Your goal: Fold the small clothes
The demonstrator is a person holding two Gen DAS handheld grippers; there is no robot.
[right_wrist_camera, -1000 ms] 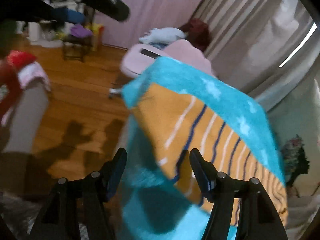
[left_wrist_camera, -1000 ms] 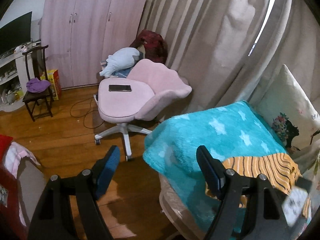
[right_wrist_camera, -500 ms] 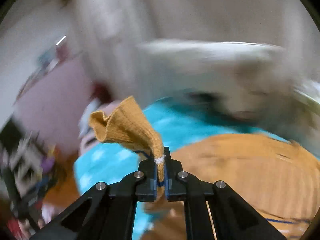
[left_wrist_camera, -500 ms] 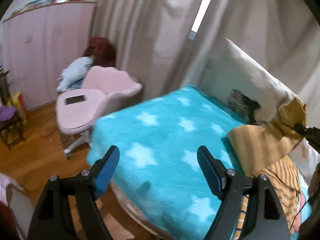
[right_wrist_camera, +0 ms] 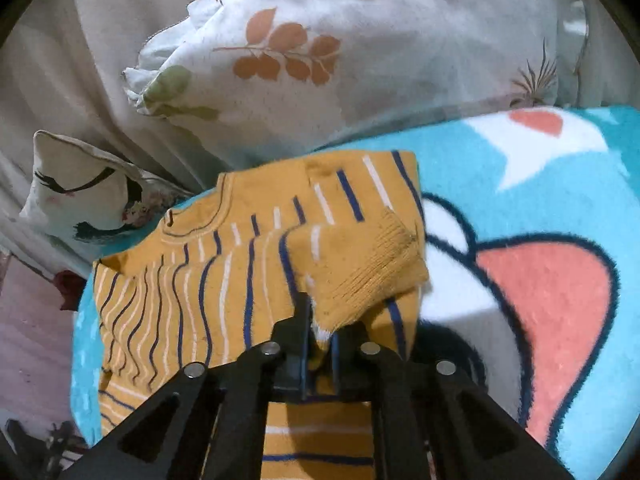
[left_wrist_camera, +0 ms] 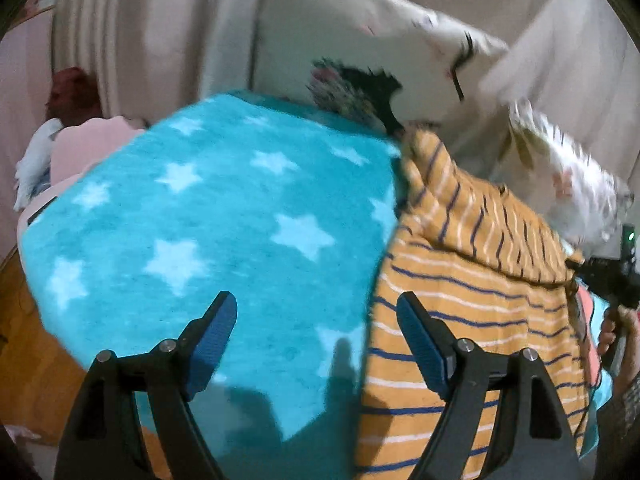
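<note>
My right hand-held gripper [right_wrist_camera: 320, 338] is clamped on the ribbed cuff of the mustard striped sweater [right_wrist_camera: 248, 264], jaws pressed together with the knit pinched between them. The sleeve is drawn across the sweater's body, so the cuff sits over the right part of the chest. The sweater lies flat on the turquoise blanket [right_wrist_camera: 560, 184] that covers the bed, neckline pointing away from me toward the pillows; to its right the blanket shows a large cartoon face in white and coral.

My left hand-held gripper [left_wrist_camera: 316, 336] hangs above the star-printed part of the blanket [left_wrist_camera: 224, 216], jaws spread wide and holding nothing. Its right finger [left_wrist_camera: 420, 344] overlaps the sweater's [left_wrist_camera: 472, 296] left edge in the view; I cannot tell whether it touches the fabric. From this side I see the right hand-held gripper [left_wrist_camera: 608, 276] at the far edge of the sweater, with the person's fingers around its handle.

Behind the sweater a white pillow with a leaf print [right_wrist_camera: 340, 48] leans against the beige curtain [left_wrist_camera: 140, 32], and beside it stands a cushion printed with a face with closed lashes [right_wrist_camera: 88, 192]. At far left a pink chair [left_wrist_camera: 84, 148] is just visible past the blanket's edge, and wooden floor [left_wrist_camera: 24, 352] shows below it.
</note>
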